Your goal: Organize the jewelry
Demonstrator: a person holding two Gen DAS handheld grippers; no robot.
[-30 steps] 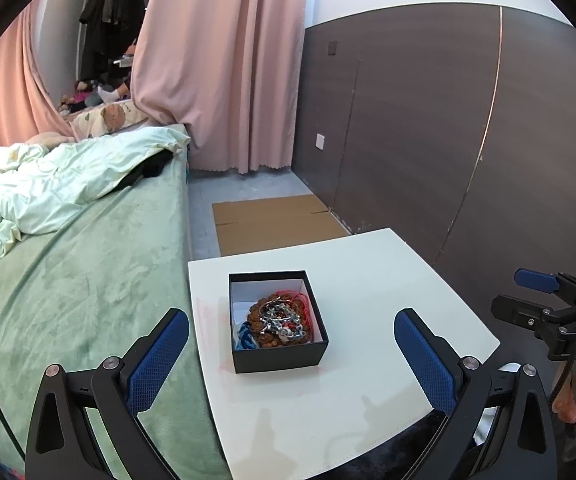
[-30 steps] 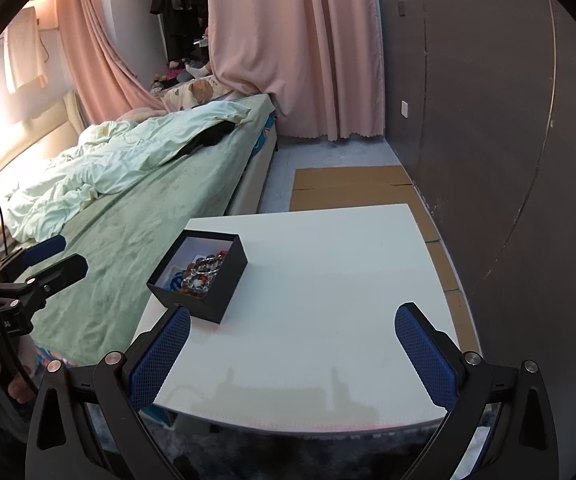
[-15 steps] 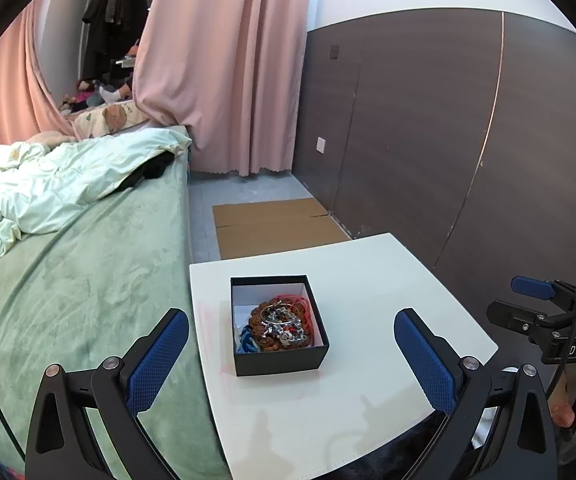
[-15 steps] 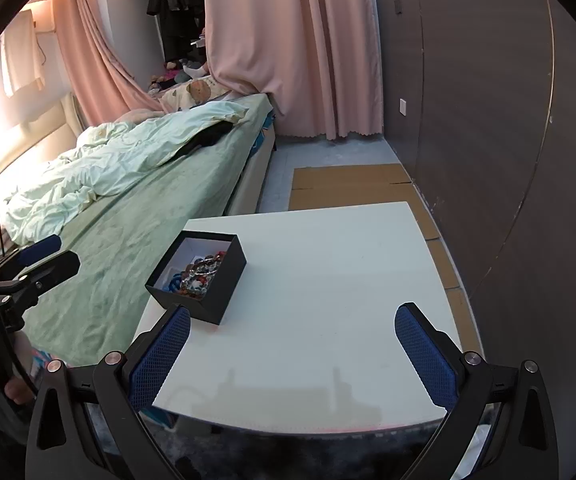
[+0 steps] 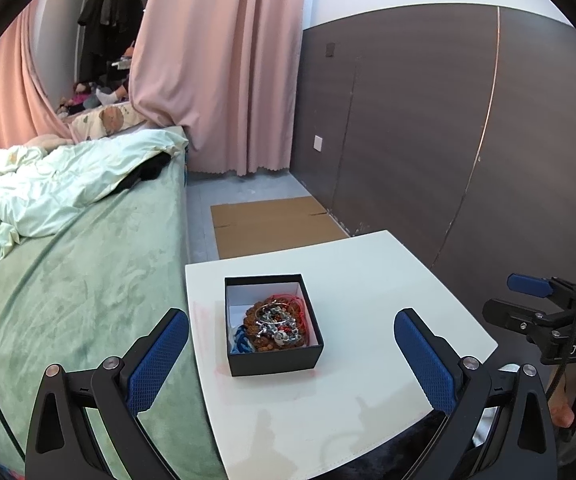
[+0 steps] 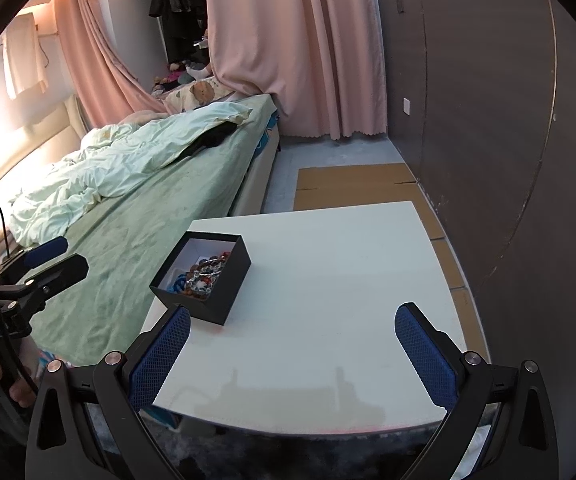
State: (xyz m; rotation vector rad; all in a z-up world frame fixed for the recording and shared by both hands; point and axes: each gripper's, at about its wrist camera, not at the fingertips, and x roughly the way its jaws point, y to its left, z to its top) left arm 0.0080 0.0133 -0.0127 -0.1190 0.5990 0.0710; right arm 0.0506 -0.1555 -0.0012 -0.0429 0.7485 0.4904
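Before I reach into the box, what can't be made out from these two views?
- Jewelry: tangled heap in both views; separate pieces too small to tell.
- Black box: its near wall hides the floor in the right wrist view.
- Left gripper and right gripper: handles cut off by frame edges.

A home bedroom: an unmade bed (image 5: 68, 264) with a rumpled pale-green duvet (image 5: 48, 188), pink floor-length curtains (image 5: 224, 64), clothes hanging (image 5: 104, 20) behind, and a low white table (image 5: 367, 280).

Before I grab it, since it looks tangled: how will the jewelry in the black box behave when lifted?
The jewelry is probably floppy: beads, chain and red cord lie heaped. Pulling one piece likely drags others. The box looks light and may slide.
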